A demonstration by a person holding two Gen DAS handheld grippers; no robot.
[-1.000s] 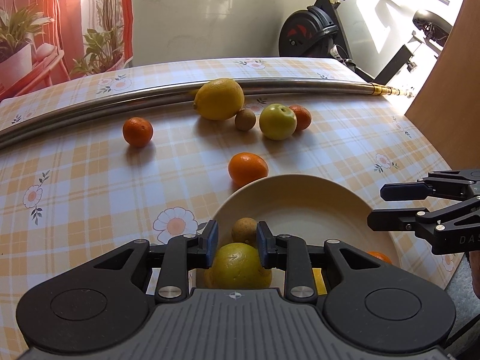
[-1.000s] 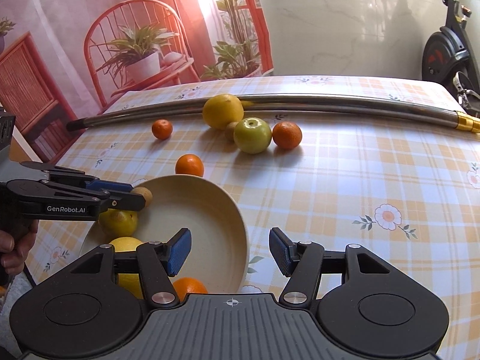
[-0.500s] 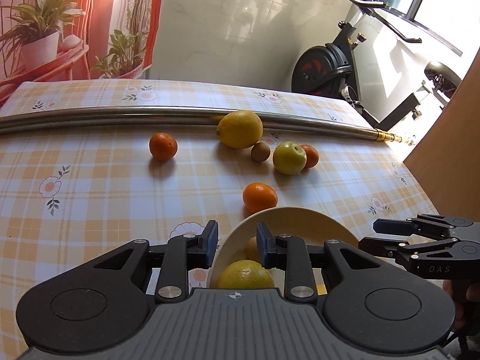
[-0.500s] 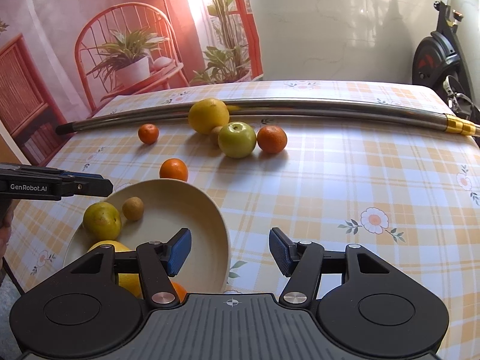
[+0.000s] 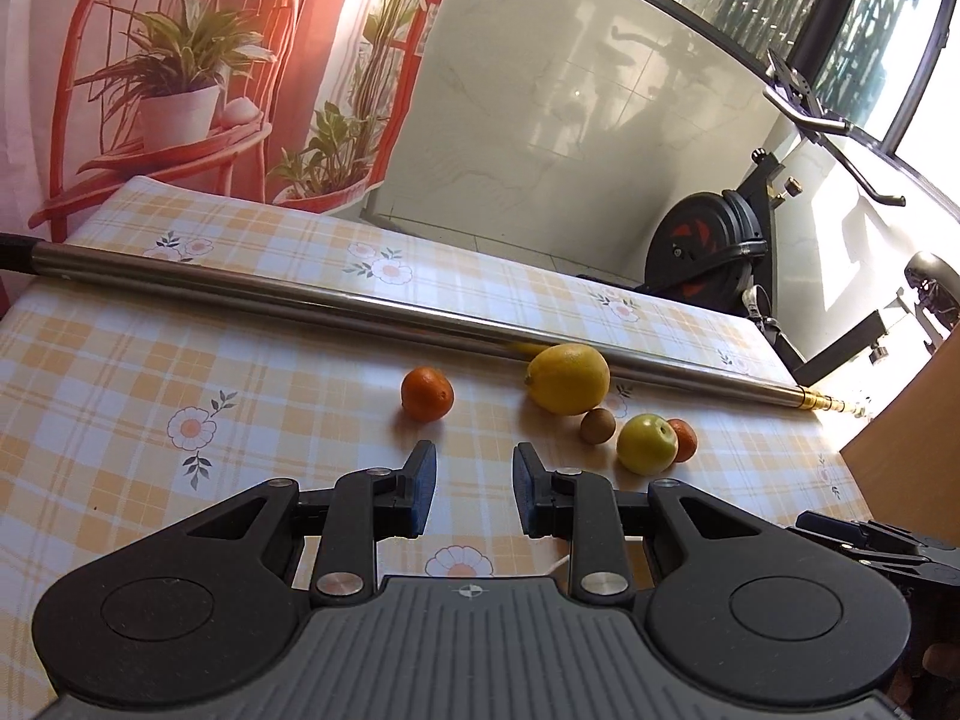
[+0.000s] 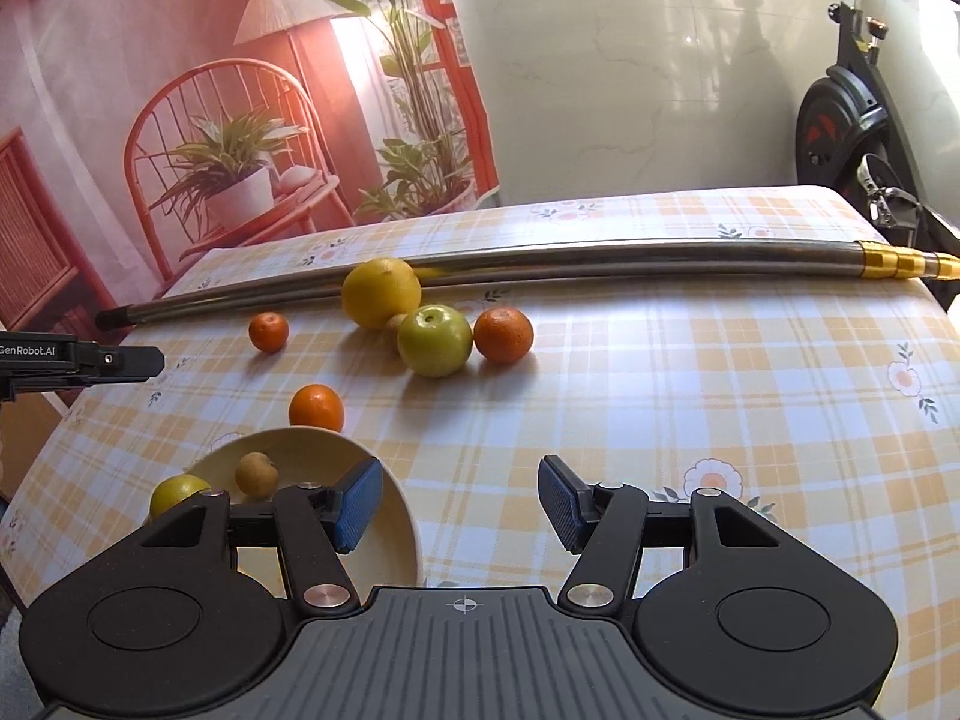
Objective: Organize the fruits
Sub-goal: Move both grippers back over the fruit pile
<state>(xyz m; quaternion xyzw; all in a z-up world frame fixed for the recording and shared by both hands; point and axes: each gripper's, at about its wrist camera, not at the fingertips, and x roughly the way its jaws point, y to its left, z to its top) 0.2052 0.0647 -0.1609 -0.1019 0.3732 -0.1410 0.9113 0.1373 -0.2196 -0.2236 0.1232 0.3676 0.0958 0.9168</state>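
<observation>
Right gripper (image 6: 460, 501) is about half open and empty, its left pad overlapping the bowl (image 6: 393, 546) rim in its own view. The bowl sits at the near table (image 6: 720, 396) edge and holds a small brown fruit (image 6: 256, 474) and a yellow-green fruit (image 6: 177, 492). An orange (image 6: 316, 408) lies just past the rim. Left gripper (image 5: 468, 492) has only a narrow gap between its pads, nothing in it. Its view barely shows the bowl, which is hidden under the gripper body. Farther out is a mandarin (image 5: 426, 394) on its own, then a tight cluster of lemon (image 5: 567, 378), kiwi-like fruit (image 5: 597, 425), green apple (image 5: 647, 443) and second orange (image 6: 503, 334) – the apple half-blocks that orange from the left view. The lemon touches the metal pole (image 5: 300, 294) lying across the table. Exercise bike (image 5: 714, 246) stands beyond.
</observation>
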